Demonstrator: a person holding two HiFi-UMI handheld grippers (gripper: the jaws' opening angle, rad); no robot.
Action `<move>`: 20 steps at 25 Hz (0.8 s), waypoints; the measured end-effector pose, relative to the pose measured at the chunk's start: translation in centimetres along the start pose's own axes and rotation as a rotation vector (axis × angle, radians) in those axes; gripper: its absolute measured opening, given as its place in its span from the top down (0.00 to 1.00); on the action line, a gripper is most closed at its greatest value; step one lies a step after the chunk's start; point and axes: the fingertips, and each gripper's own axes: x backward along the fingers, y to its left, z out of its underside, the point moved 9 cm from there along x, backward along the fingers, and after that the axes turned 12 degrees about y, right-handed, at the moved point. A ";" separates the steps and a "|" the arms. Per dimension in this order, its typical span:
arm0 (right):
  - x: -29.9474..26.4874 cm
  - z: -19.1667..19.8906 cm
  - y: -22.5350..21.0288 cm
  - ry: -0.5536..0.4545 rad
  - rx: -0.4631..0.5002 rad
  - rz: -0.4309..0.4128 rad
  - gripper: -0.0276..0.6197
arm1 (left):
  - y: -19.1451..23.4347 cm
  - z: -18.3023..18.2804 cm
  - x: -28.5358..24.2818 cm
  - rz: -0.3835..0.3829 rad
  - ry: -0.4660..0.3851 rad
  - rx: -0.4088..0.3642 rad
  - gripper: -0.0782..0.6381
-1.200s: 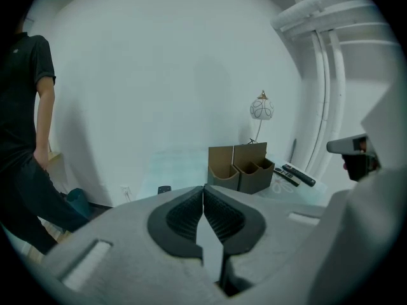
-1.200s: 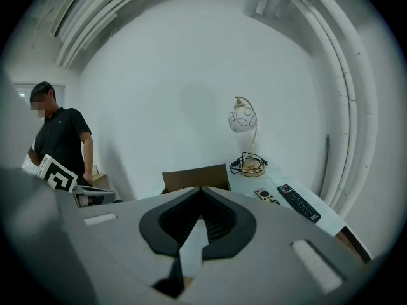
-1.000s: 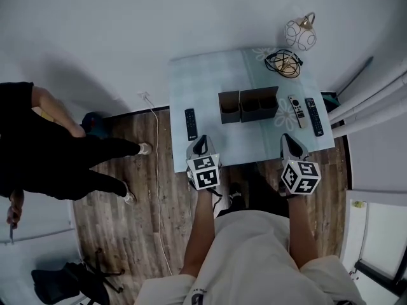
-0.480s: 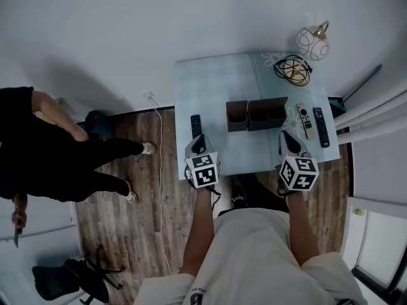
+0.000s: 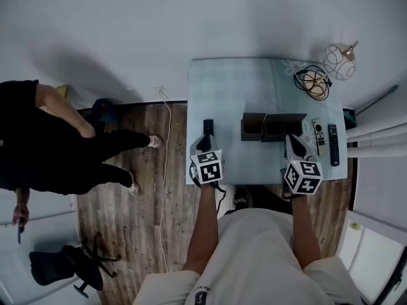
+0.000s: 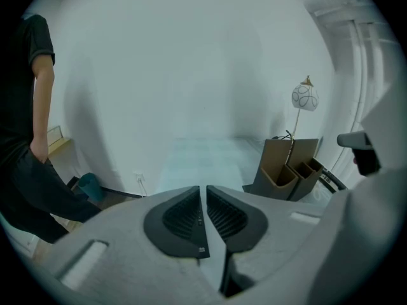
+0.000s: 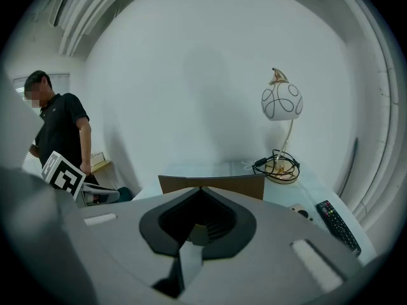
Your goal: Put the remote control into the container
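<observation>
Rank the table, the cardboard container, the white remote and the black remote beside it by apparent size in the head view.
1. table, by far the largest.
2. cardboard container.
3. black remote and white remote: nearly alike. The black one looks slightly longer, but the difference is too small to rank.

My way is free over bare table [image 5: 222,94] left of the container [image 5: 273,127], save a black remote [image 5: 208,128] near the edge. Right strip crowded: white remote [image 5: 318,136], dark remote [image 5: 333,145]. Far right corner: lamp [image 5: 338,61], coiled cable [image 5: 316,81].
</observation>
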 end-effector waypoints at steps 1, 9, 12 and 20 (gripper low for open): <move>-0.4 -0.2 0.0 0.005 0.004 -0.002 0.95 | 0.3 -0.2 -0.5 0.004 0.014 0.003 0.82; -2.2 -3.1 -0.3 0.027 0.058 -0.017 0.95 | 1.9 -1.5 -6.2 0.018 0.177 0.013 0.66; -2.2 -4.8 0.1 0.028 0.101 -0.029 0.95 | 1.7 -2.0 -8.6 0.033 0.242 0.014 0.59; -3.0 -10.0 0.5 -0.013 0.191 -0.034 0.95 | 2.6 -2.0 -13.3 0.008 0.397 0.043 0.49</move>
